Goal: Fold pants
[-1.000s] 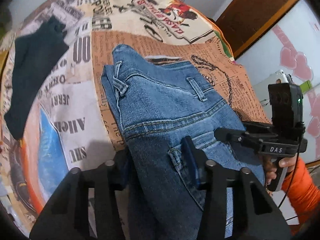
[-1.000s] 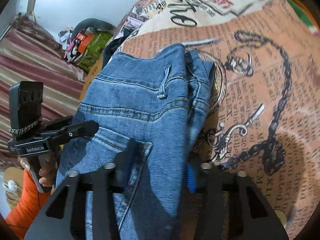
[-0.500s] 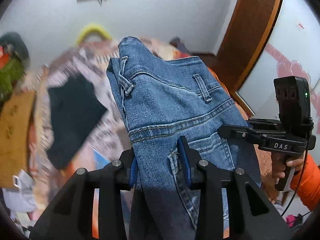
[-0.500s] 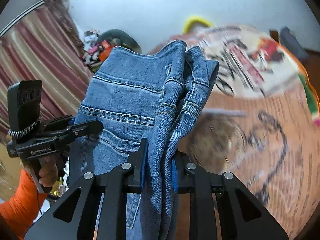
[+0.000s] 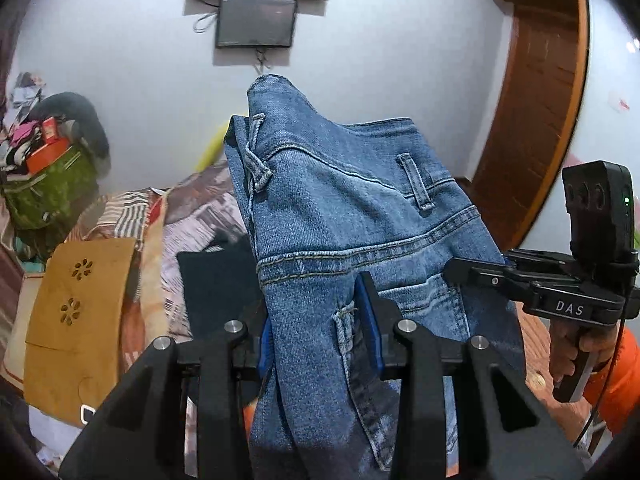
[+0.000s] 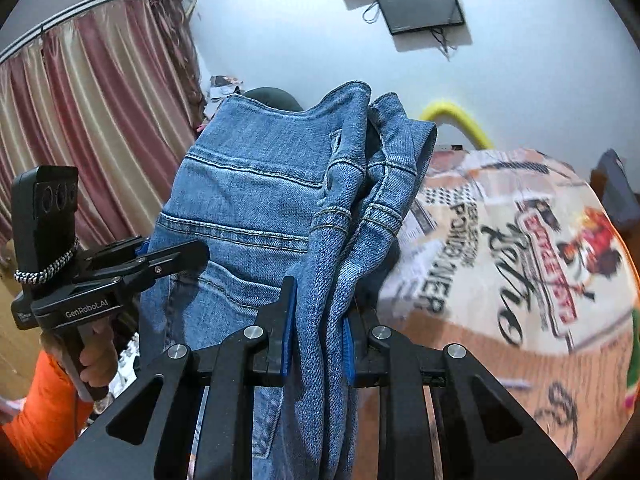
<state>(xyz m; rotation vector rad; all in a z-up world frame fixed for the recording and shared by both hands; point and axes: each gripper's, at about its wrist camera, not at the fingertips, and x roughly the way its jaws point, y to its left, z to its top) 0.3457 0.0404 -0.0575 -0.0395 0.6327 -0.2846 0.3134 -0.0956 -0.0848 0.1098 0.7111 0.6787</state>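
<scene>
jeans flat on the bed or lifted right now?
Lifted. The jeans stand up against the wall, clamped by the left hand-held gripper and right hand-held gripper.

a home bedroom. bed (image 6: 500,240) w/ printed newspaper-style cover, striped maroon & cream curtains (image 6: 92,120) on a rail, small screen (image 5: 256,22) mounted on plain white wall (image 5: 380,60), wooden door frame (image 5: 532,100) at right. green bag (image 5: 48,192) stuffed w/ clothes & bits in the corner; dark garment (image 5: 220,288) lying on the bed.
</scene>
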